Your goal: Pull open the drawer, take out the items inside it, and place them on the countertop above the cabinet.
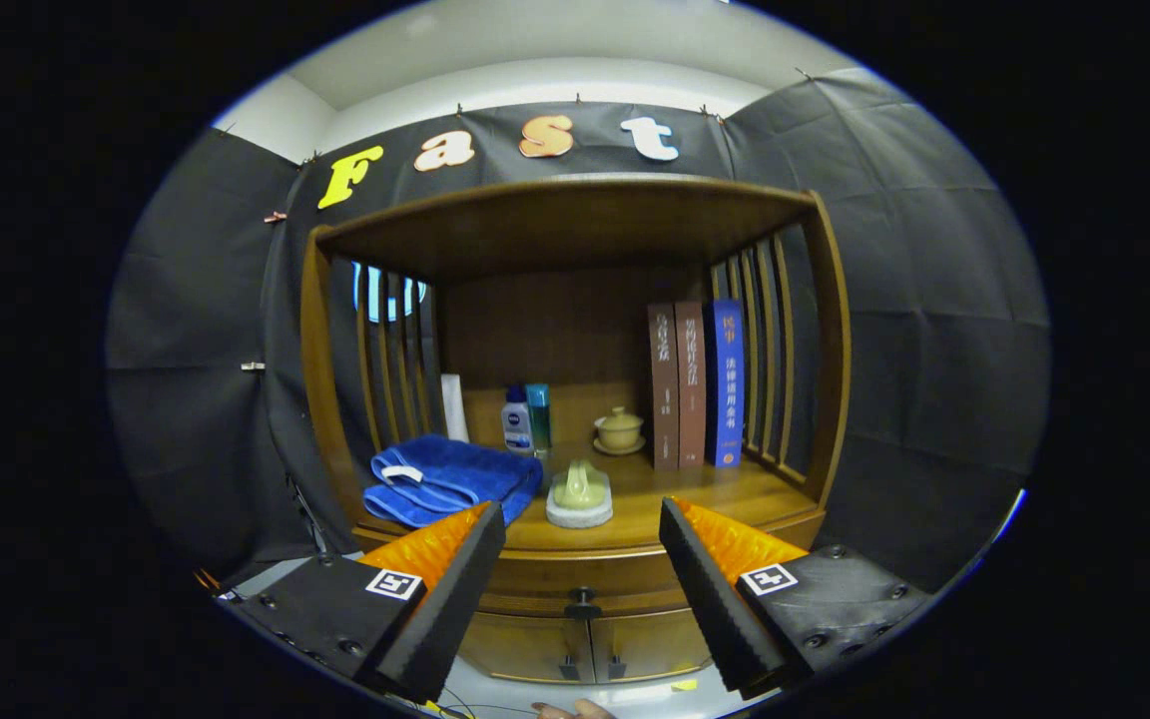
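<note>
**Gripper spread wide in front of the closed drawer**

The gripper [582, 534] faces a wooden cabinet [825, 359]. Its two fingers [455, 589] stand far apart and grasp nothing; no object sits between them.

The drawer [625, 577] lies between the fingers and just beyond their tips, directly under the countertop [715, 494]. It is shut, its front flush with the cabinet. Its dark knob [583, 603] sits centred in the gap between the fingers, not touched by either. Below the drawer, two small doors [525, 649] meet at the centre line, each with a dark handle. The drawer contents are hidden.

On the countertop, beyond the fingers:
- A folded blue towel [450, 479], just past the left fingertip.
- A pale green piece on a round white base [579, 494], ahead of the gap.
- A lidded cup on a saucer [620, 429], further back.
- Two bottles [527, 419], upright, at the rear behind the towel.
- Three books [695, 384], upright, beyond the right finger against the slatted side.

A fingertip of a person's hand [575, 709] shows beneath the gripper.
</note>
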Demonstrator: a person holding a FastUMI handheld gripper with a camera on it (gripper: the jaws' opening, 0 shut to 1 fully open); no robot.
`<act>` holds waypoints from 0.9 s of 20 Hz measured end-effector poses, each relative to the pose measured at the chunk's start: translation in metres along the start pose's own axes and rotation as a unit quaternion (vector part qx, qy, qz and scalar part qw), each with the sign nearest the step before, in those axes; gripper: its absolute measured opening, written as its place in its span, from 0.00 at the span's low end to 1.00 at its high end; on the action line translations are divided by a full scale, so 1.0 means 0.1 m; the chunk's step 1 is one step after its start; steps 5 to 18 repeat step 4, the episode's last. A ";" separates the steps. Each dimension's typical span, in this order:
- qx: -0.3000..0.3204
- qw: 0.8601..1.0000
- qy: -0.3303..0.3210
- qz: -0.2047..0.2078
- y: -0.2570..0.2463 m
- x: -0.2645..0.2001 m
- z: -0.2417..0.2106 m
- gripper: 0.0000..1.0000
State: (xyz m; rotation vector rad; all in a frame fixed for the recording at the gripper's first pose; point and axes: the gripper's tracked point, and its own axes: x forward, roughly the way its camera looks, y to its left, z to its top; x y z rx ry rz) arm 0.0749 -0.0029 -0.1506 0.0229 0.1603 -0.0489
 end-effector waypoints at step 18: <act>-0.006 1.000 -0.022 0.000 0.02 -0.32 0.52 1.00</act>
